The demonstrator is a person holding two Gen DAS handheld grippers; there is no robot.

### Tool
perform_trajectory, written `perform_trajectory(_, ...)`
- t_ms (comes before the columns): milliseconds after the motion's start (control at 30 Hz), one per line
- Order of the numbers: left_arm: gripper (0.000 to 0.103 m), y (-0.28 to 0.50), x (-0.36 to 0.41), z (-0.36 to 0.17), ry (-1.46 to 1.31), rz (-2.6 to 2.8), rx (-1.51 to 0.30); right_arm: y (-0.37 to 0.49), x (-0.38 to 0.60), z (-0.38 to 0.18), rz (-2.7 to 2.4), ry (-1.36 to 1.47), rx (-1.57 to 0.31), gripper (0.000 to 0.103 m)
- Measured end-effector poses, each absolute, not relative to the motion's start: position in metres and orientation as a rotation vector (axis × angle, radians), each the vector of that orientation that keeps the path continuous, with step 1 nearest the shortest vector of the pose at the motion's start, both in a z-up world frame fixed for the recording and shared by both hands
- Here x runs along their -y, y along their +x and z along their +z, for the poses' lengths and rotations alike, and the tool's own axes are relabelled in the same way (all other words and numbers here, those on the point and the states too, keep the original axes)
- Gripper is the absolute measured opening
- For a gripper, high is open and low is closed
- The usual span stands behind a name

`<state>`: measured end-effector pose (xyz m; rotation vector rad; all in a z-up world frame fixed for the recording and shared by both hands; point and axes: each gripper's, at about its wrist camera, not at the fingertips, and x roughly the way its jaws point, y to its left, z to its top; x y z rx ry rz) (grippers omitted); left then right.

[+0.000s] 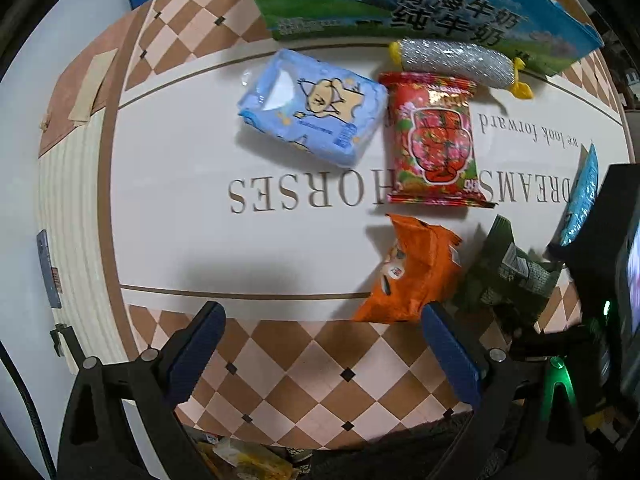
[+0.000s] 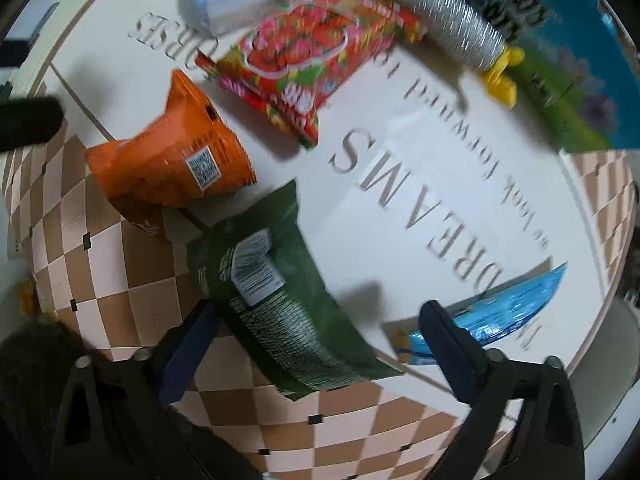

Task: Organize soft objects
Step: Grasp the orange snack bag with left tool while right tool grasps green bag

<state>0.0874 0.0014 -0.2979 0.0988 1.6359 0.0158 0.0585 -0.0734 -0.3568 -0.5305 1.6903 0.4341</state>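
Tabletop (image 1: 180, 200) mat reads "DREAMS", "HORSES", "we look forward". The green snack bag (image 2: 276, 292) lies diagonally between the spread right claw (image 2: 320, 344) fingers. Left claw (image 1: 320, 344) spread, empty.

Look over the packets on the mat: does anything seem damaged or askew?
The milk carton's top edge looks torn and ragged. The orange packet and green packet lie crooked, straddling the mat's checkered border.

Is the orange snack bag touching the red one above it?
Apart. The left wrist view shows a strip of white mat between the orange snack bag and the red bag.
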Motion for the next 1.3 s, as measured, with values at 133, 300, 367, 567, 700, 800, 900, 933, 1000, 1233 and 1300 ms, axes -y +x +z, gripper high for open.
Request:
perform_trajectory(133, 0.1, 0.087, 0.006, -0.306, 0.094, -0.008, -1.648, 0.065, 0.107, -0.362, 0.357, -0.249, -1.797, 0.062)
perform_trajectory(300, 0.1, 0.095, 0.025, -0.321, 0.121, -0.055, -1.679, 0.073, 0.17, -0.356, 0.145, 0.123, -1.818, 0.054)
perform_trajectory(367, 0.1, 0.097, 0.035, -0.331, 0.145, -0.082, -1.706, 0.073, 0.184, -0.351, 0.126, 0.207, -1.803, 0.055)
perform_trajectory(567, 0.099, 0.098, 0.057, -0.366, 0.203, -0.12, -1.78, 0.061, 0.191, -0.328, 0.209, 0.149, -1.791, 0.079)
perform_trajectory(700, 0.053, 0.094, 0.045, -0.376, 0.097, -0.078, -1.822, 0.047, 0.178, -0.339, 0.198, 0.09, -1.829, 0.079)
perform_trajectory(800, 0.049, 0.086, 0.037, -0.374, 0.054, -0.04, -1.813, 0.04, 0.18, -0.352, 0.171, 0.091, -1.852, 0.079)
perform_trajectory(900, 0.046, 0.072, 0.035, -0.368, 0.062, -0.02, -1.797, 0.035, 0.186, -0.361, 0.122, 0.071, -1.868, 0.056)
perform_trajectory(933, 0.046, 0.068, 0.036, -0.365, 0.059, -0.016, -1.792, 0.036, 0.193, -0.364, 0.104, 0.05, -1.867, 0.044)
perform_trajectory(1000, 0.045, 0.06, 0.043, -0.355, 0.047, -0.015, -1.773, 0.031, 0.199, -0.359, 0.108, 0.046, -1.859, 0.039)
perform_trajectory(1233, 0.045, 0.063, 0.043, -0.249, -0.036, -0.095, -1.609, 0.039, 0.232, -0.284, 0.194, 0.139, -1.778, 0.035)
perform_trajectory(1300, 0.045, 0.077, 0.041, -0.21, -0.062, -0.118, -1.538, 0.048, 0.245, -0.245, 0.225, 0.177, -1.715, 0.035)
